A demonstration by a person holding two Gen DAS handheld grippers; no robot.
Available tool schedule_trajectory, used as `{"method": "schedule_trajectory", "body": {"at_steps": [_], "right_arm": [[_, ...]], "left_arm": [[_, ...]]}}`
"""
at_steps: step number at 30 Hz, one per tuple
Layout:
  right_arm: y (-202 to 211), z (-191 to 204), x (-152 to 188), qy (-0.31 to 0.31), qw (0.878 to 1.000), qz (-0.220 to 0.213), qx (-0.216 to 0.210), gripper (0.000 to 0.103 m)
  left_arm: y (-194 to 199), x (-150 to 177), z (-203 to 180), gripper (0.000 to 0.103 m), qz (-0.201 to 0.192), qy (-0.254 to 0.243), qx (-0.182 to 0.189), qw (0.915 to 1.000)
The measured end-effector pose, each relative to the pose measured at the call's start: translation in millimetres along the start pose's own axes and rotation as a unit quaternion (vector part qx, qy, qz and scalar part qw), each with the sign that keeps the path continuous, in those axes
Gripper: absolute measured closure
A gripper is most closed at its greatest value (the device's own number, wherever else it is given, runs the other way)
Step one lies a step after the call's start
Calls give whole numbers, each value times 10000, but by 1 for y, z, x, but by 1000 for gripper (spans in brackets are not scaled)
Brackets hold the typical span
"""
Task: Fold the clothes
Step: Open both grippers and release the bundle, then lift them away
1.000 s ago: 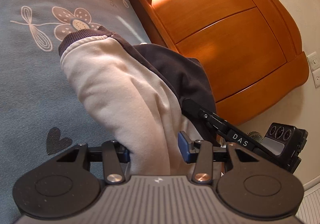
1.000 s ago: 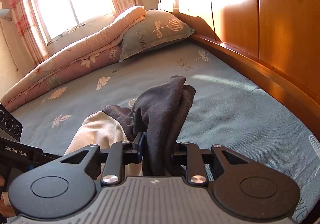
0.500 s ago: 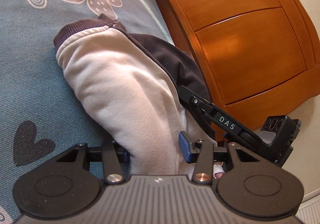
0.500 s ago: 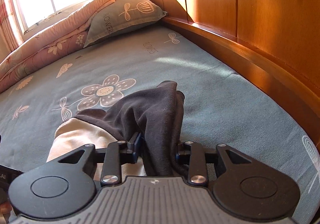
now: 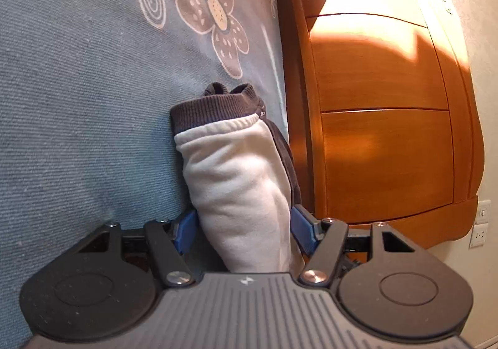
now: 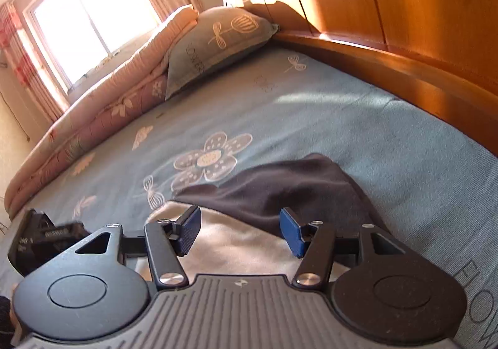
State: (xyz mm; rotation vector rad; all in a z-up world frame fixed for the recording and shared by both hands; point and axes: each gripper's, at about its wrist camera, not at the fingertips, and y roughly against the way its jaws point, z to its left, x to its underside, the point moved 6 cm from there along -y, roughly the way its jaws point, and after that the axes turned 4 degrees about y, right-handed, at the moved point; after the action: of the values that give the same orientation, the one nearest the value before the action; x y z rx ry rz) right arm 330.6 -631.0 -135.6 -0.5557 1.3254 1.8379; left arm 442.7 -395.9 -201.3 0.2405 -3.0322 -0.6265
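A cream garment with a dark ribbed hem (image 5: 214, 109) and dark outer side lies bunched on the blue flowered bed sheet (image 5: 77, 84). My left gripper (image 5: 244, 229) is spread wide, and the cream fabric (image 5: 236, 187) fills the gap between its blue pads. In the right wrist view the garment (image 6: 295, 190) lies flat on the sheet, dark part beyond, cream part nearer. My right gripper (image 6: 239, 227) hovers open just above it, with nothing pinched. The left gripper's body (image 6: 43, 233) shows at the left edge.
A tall wooden headboard (image 5: 382, 131) runs along the bed close to the garment (image 6: 420, 6). A pillow (image 6: 218, 37) and a rolled pink quilt (image 6: 109, 106) lie at the far end under a window (image 6: 87, 16). Wall sockets (image 5: 481, 224) sit beside the headboard.
The right gripper has opened and let go of the dark fabric, which now lies flat. The left gripper has widened and the garment has come down onto the sheet.
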Motion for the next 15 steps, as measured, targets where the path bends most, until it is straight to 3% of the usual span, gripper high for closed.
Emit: {"method": "schedule_trajectory", "body": {"at_steps": [4, 8, 10, 12, 15], "right_arm": [[4, -4, 9, -175, 9994, -296, -9, 38], [23, 16, 5, 170, 9989, -440, 71, 38], [25, 29, 11, 456, 9980, -427, 52, 32], [11, 34, 24, 728, 9971, -98, 221, 29], [7, 44, 36, 1216, 9916, -98, 423, 24]], "left_arm": [[0, -2, -22, 51, -364, -848, -320, 9952], [12, 3, -46, 52, -850, -1876, -653, 9764], [20, -5, -41, 52, -1104, -1931, -1014, 9697], [36, -12, -32, 51, -1372, -1921, -1365, 9621], [48, -13, -47, 48, -1462, -2320, -1330, 9524]]}}
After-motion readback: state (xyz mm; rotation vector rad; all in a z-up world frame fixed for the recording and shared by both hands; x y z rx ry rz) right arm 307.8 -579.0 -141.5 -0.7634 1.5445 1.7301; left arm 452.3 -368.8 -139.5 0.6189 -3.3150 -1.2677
